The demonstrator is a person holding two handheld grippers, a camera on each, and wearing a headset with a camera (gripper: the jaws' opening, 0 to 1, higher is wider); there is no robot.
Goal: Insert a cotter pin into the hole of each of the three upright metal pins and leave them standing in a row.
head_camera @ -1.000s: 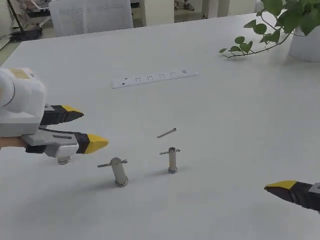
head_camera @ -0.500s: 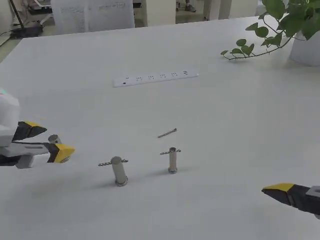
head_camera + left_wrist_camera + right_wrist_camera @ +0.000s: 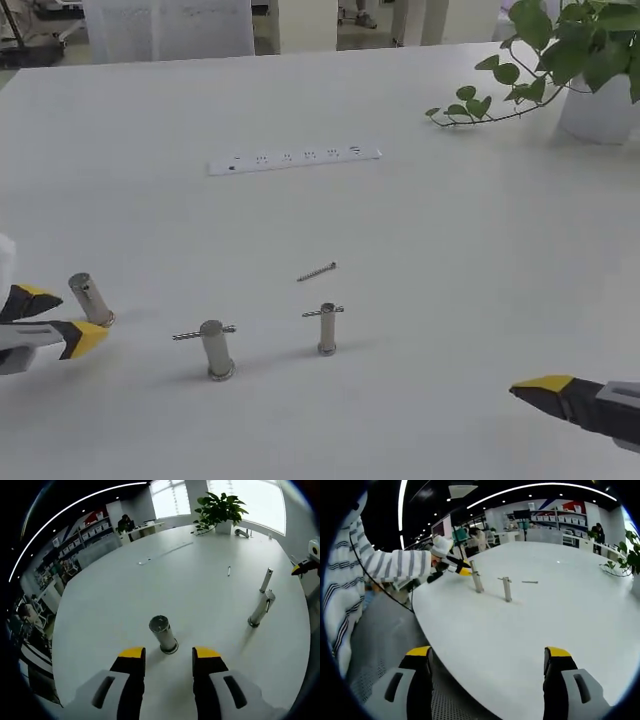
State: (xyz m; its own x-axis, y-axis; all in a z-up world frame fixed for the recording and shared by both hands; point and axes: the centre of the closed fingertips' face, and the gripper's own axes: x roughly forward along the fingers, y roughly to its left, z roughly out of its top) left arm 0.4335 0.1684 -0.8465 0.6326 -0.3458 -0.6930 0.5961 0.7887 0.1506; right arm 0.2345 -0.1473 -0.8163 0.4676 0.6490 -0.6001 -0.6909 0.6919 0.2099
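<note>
At the left, I am holding the left gripper (image 3: 168, 652) with its yellow-tipped jaws apart, one on each side of the bare grey steel pin (image 3: 90, 299). That pin is standing at the left end of the row, and the jaws are not clamping it; I cannot tell whether either tip is grazing its base. To its right, the stout middle steel pin (image 3: 213, 350) and the slimmer right-hand steel pin (image 3: 327, 332) are standing upright, each carrying a thin wire through its top.

The loose thin wire cotter pin (image 3: 316, 272) is lying flat on the white table (image 3: 450, 250), just beyond the right-hand pin. I am expecting it to feel very light, stiff and prone to skating on the smooth top. So I am planning to pinch it near one end, leaving most of its length free to thread.

At the near right, the right gripper (image 3: 487, 655) is hovering well apart from the row, jaws wide and holding nothing.
</note>
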